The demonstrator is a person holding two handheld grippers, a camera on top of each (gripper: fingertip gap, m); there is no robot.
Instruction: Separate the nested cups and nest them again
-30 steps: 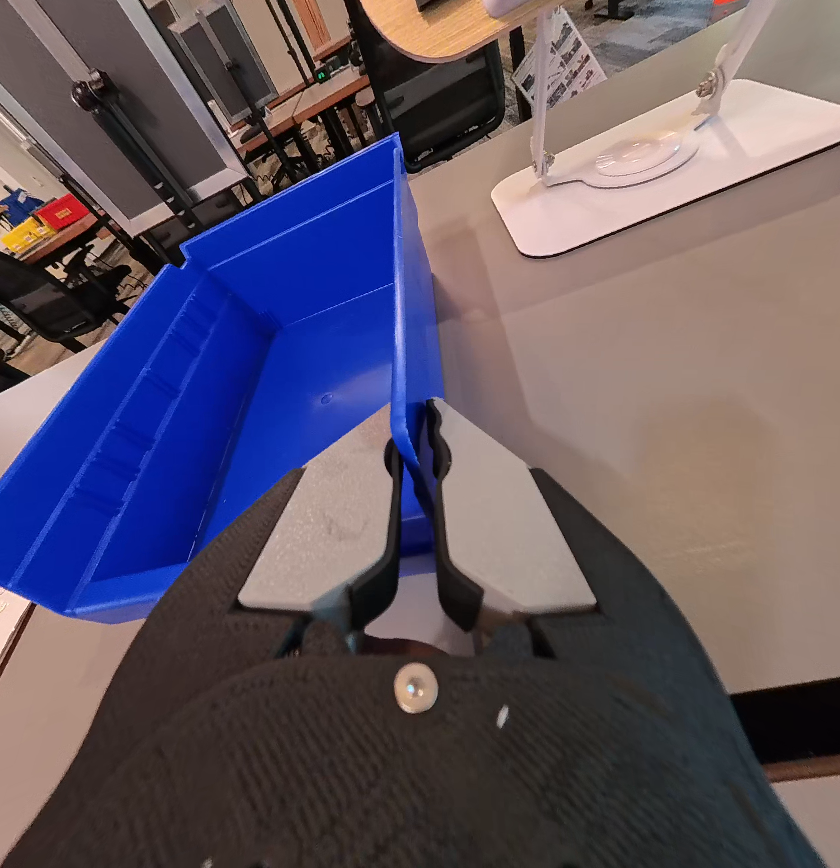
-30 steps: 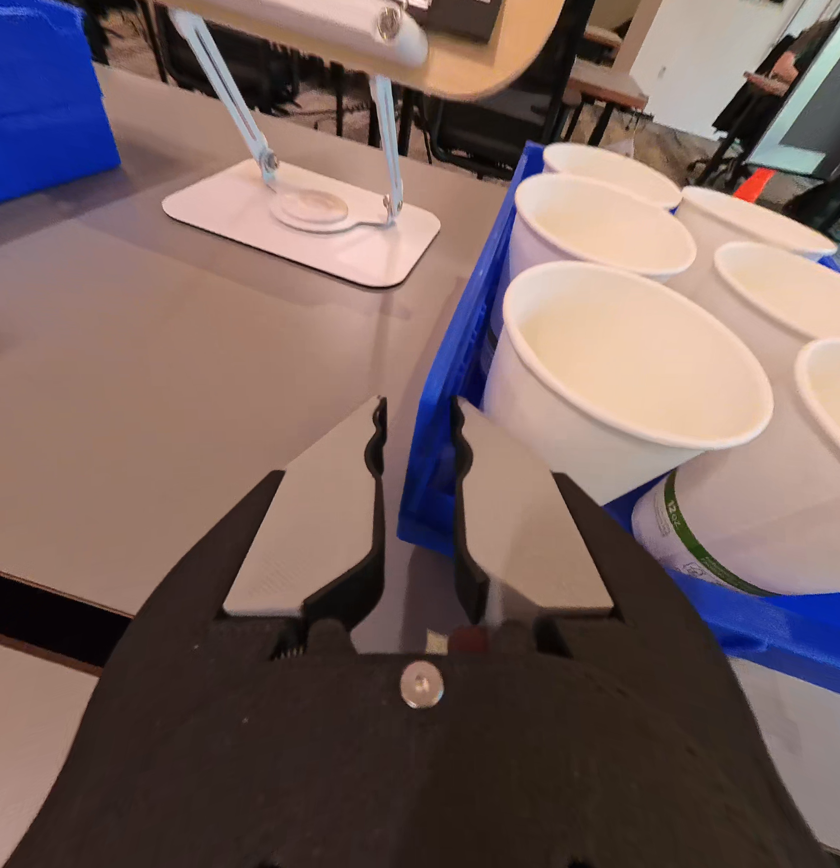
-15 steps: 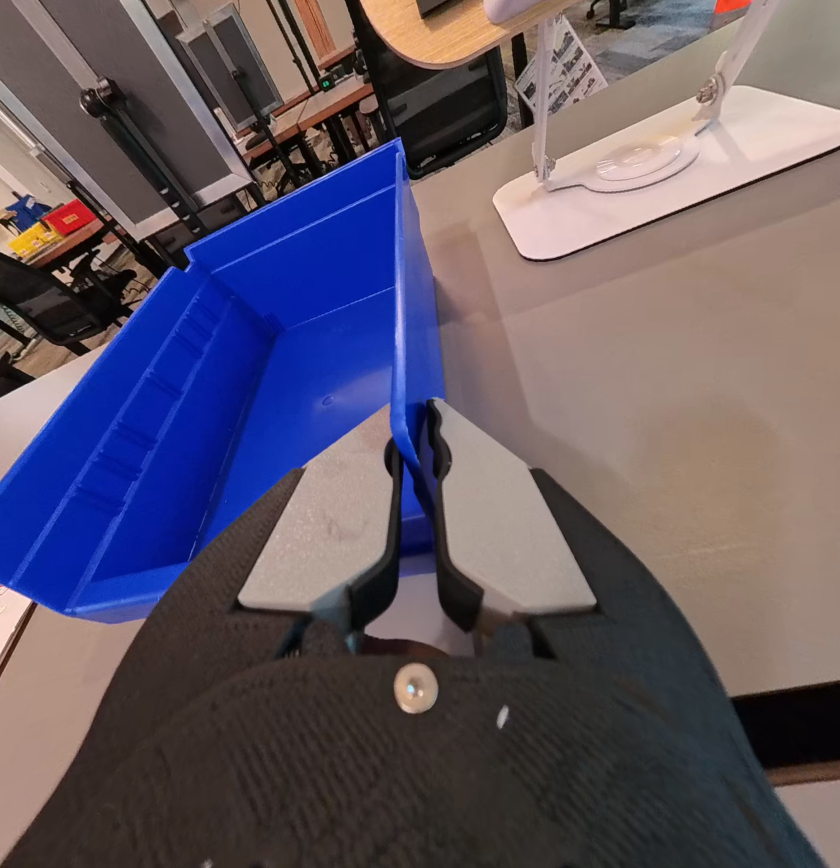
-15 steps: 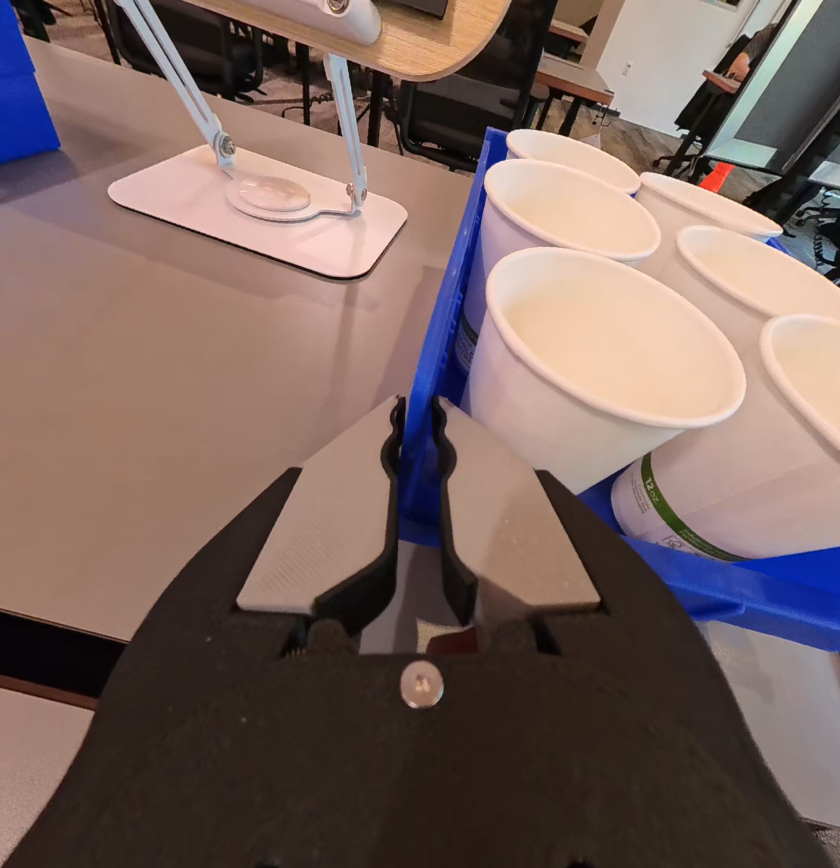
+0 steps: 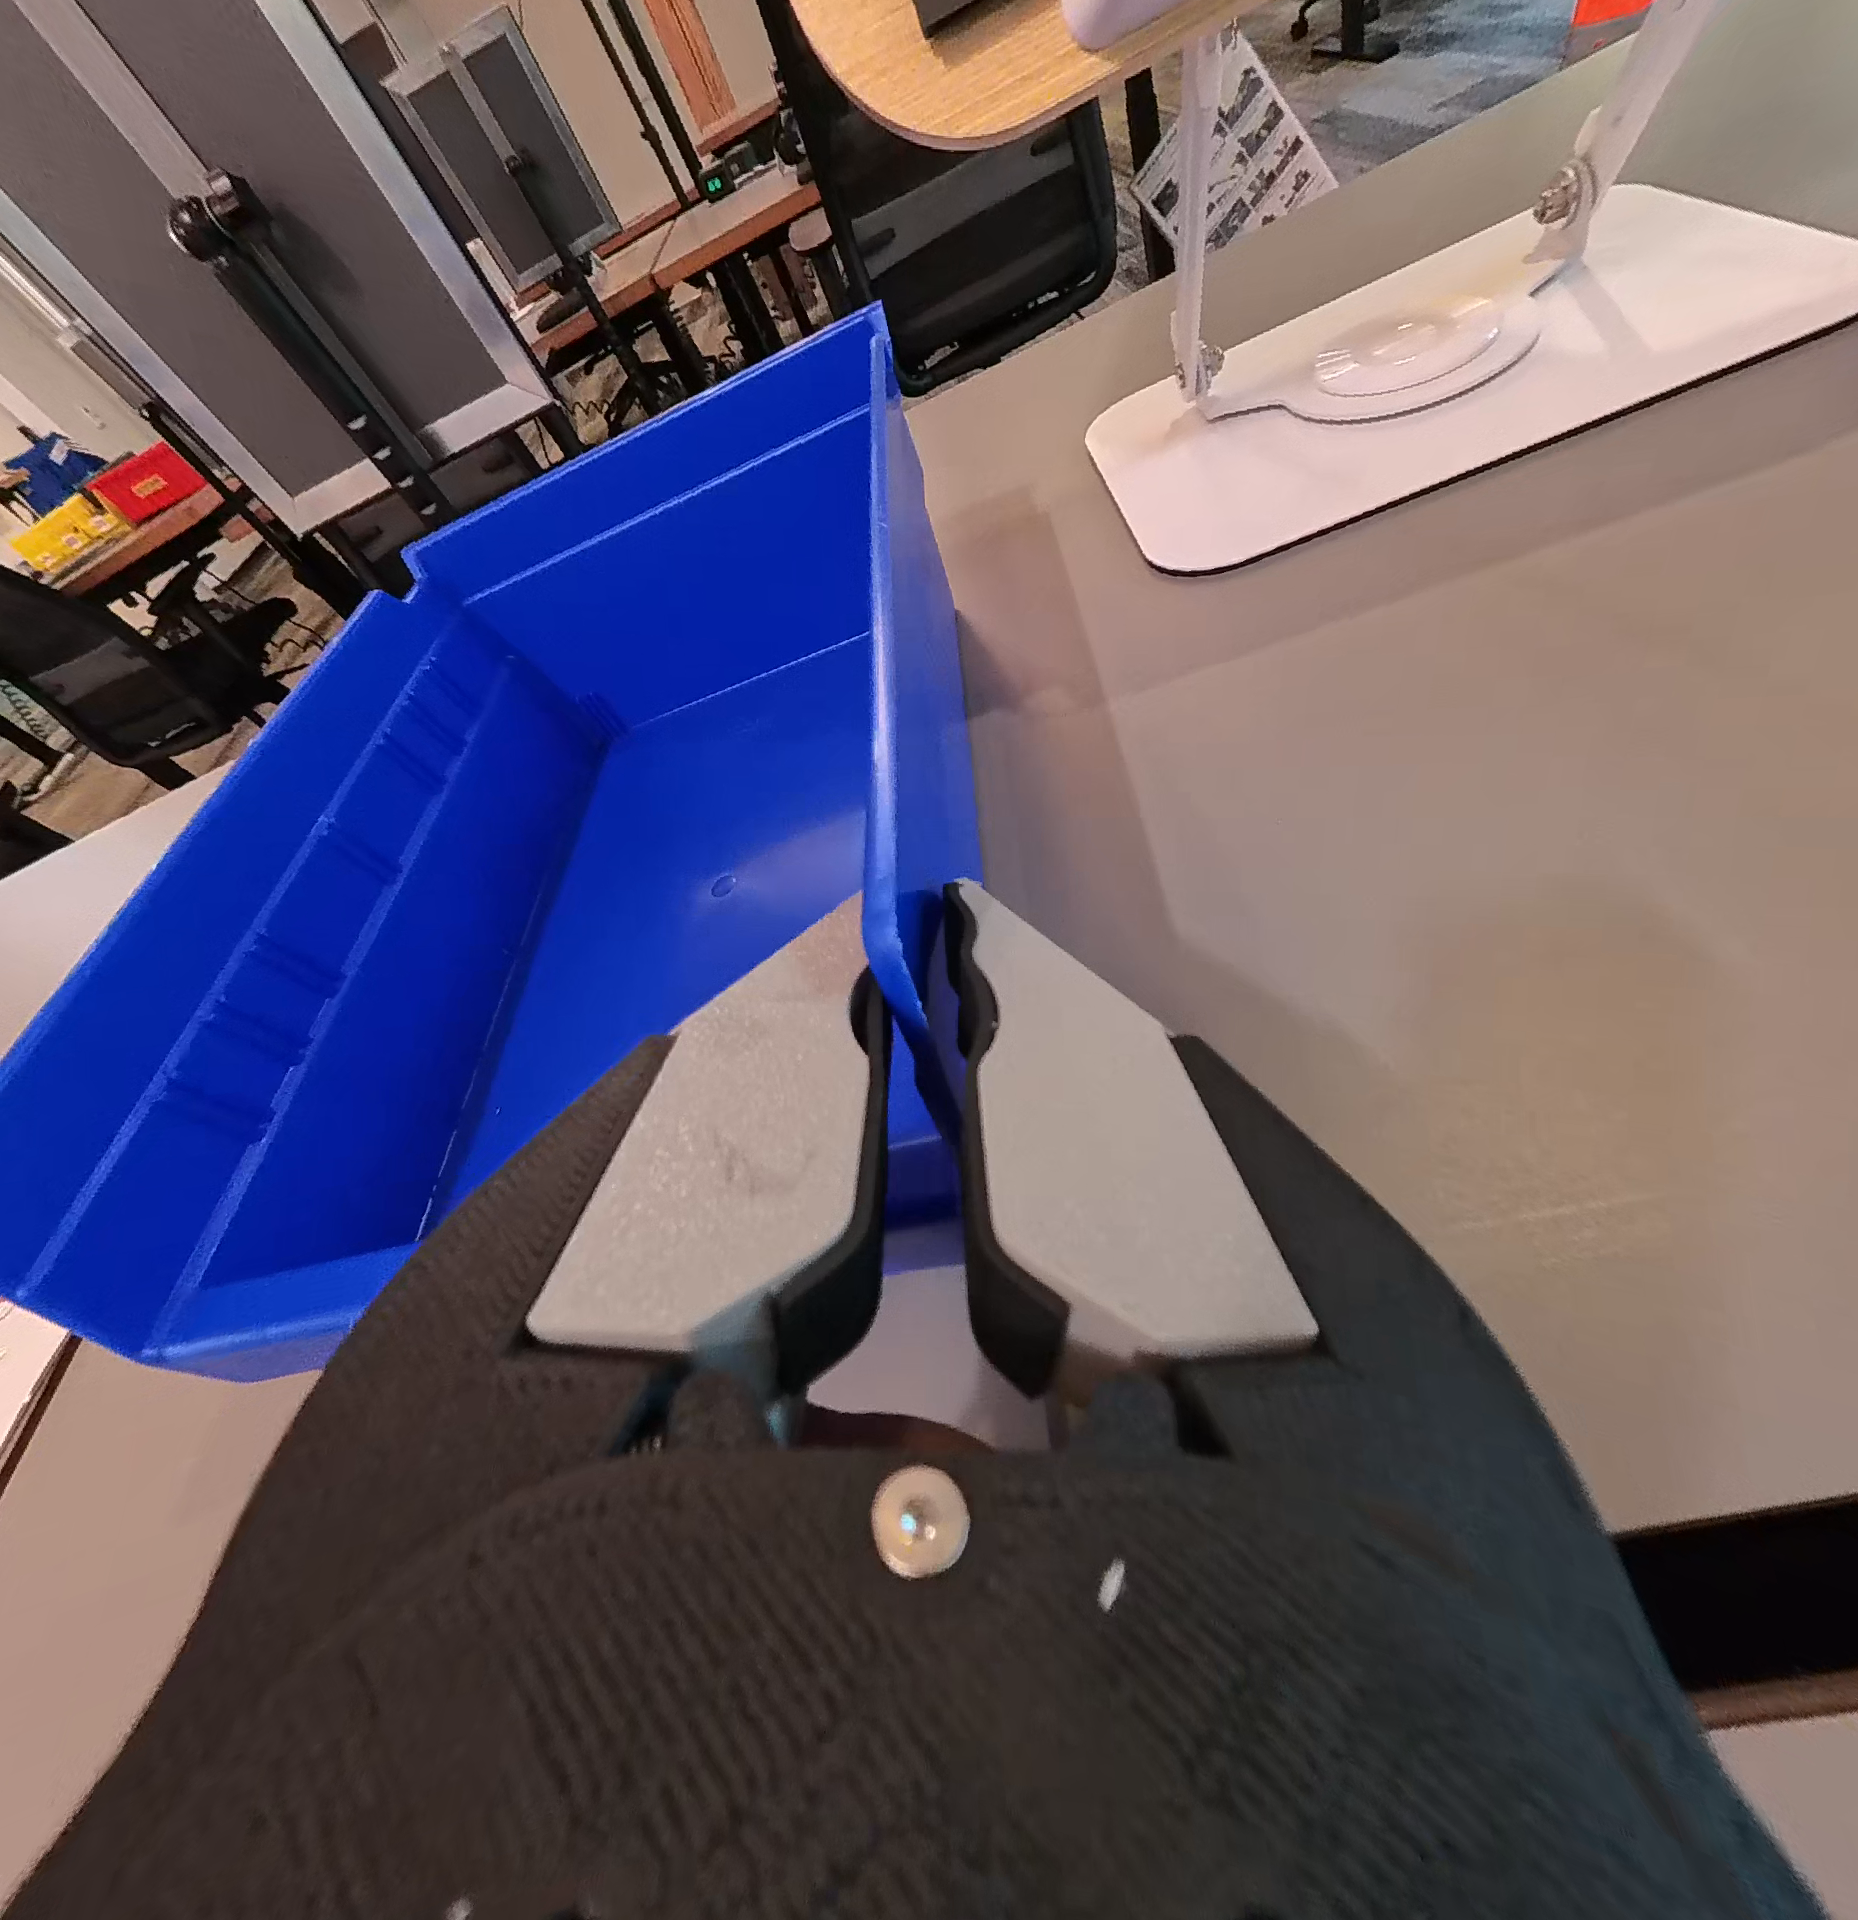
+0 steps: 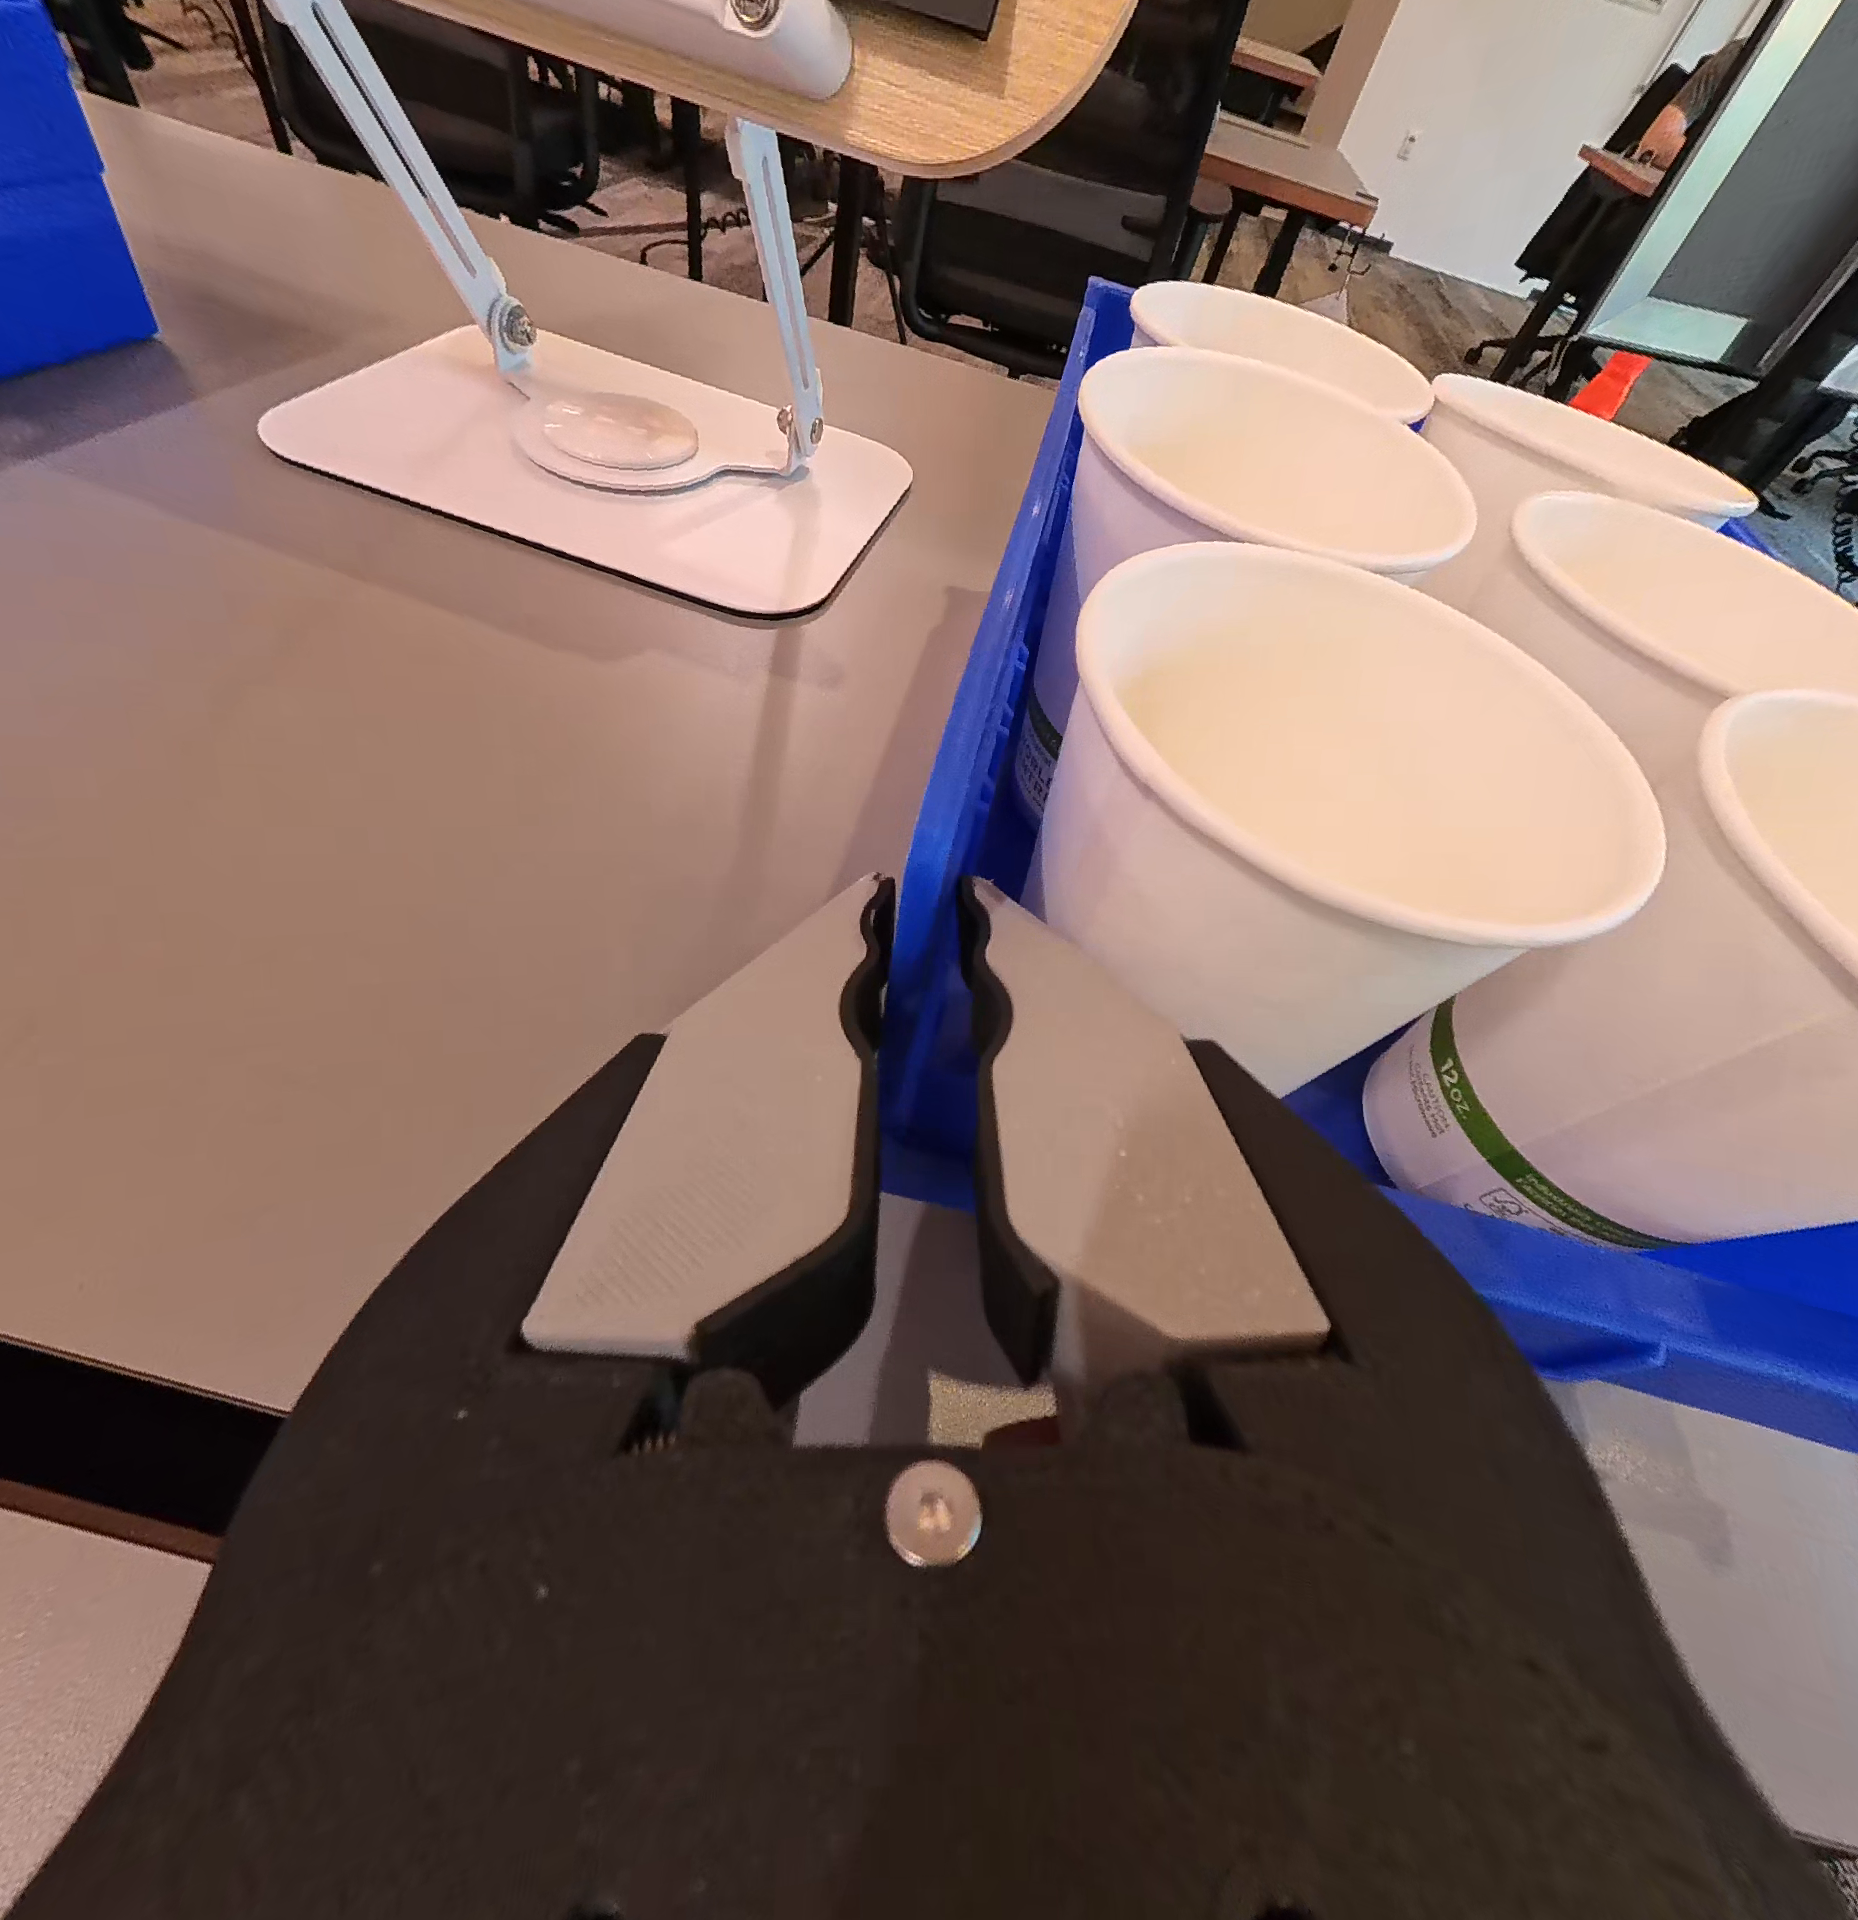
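Note:
My left gripper is shut on the right wall of an empty blue bin, with one finger inside and one outside. My right gripper is shut on the left wall of a second blue bin. That bin holds several white paper cups; the nearest cup stands just right of my fingers. Another cup stands behind it, and more stand to the right. Whether any cups are nested inside others cannot be told.
A white lamp base with two slanted arms stands on the grey table; it also shows in the left wrist view. The empty bin's corner shows far left. Chairs and desks stand beyond the table. There is about 40 cm between the tips of the two grippers.
My right gripper moved to the bin's left wall and closed on it; a second ago it was apart with the jaws wider. My left gripper stays shut on the empty bin's wall.

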